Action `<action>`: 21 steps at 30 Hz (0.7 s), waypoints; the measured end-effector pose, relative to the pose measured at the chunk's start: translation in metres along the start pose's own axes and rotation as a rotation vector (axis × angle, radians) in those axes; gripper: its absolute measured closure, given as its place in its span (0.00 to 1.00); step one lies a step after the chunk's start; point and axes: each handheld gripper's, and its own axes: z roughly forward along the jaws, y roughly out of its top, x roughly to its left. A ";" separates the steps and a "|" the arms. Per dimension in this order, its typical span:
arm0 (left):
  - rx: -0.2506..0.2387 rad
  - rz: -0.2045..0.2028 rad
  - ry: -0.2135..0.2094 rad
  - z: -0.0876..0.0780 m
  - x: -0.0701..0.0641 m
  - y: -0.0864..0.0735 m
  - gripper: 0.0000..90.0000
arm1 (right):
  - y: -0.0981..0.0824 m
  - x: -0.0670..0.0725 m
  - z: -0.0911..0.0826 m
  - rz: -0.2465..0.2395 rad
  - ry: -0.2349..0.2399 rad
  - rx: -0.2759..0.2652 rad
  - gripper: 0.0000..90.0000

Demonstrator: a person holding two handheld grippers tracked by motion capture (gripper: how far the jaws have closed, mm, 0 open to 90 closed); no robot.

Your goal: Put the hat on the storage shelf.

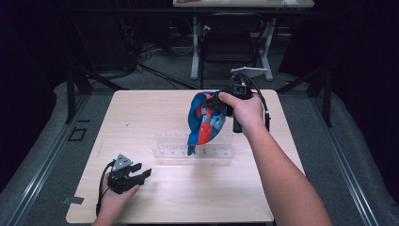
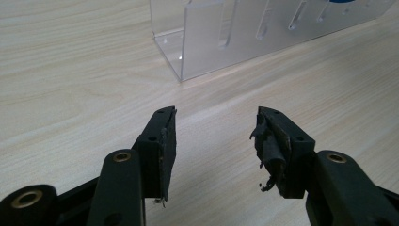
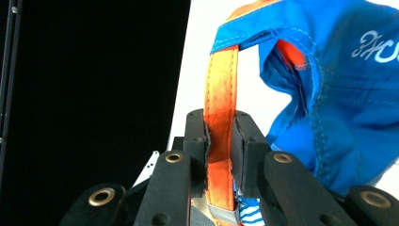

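Near the front left corner of the desk (image 1: 141,108) I keep my left hand-held gripper (image 1: 139,173) low over the wood, its jaws spread with nothing between them. Past it, mid-desk, stands the clear plastic rack (image 1: 193,149). Above the rack, towards the far right corner, my right hand-held gripper (image 3: 220,141) is clamped on the orange strap (image 3: 221,84) of a blue bag (image 1: 201,120), which hangs with its lower end in the rack.

Your black right hand-held gripper (image 3: 220,141) pinches an orange strap (image 3: 220,94) of a blue bag (image 1: 200,120) bearing white lettering and a blue-and-white striped patch, above a clear acrylic rack (image 1: 193,148) on the pale wood-grain tabletop (image 1: 141,117).
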 end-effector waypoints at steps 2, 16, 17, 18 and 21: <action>-0.011 -0.004 0.002 0.000 0.000 -0.001 0.55 | -0.001 -0.002 0.003 0.001 -0.001 0.005 0.87; -0.012 -0.009 0.006 -0.001 0.002 -0.001 0.55 | -0.006 -0.017 0.014 0.010 -0.019 0.033 0.87; -0.020 -0.007 0.008 0.000 0.003 -0.001 0.55 | -0.006 -0.018 0.014 0.009 -0.025 0.041 0.87; -0.018 -0.008 0.008 0.000 0.003 -0.001 0.55 | -0.007 -0.018 0.015 0.016 -0.025 0.038 0.87; -0.017 -0.007 0.009 0.000 0.003 -0.001 0.55 | -0.008 -0.021 0.015 0.017 -0.027 0.039 0.86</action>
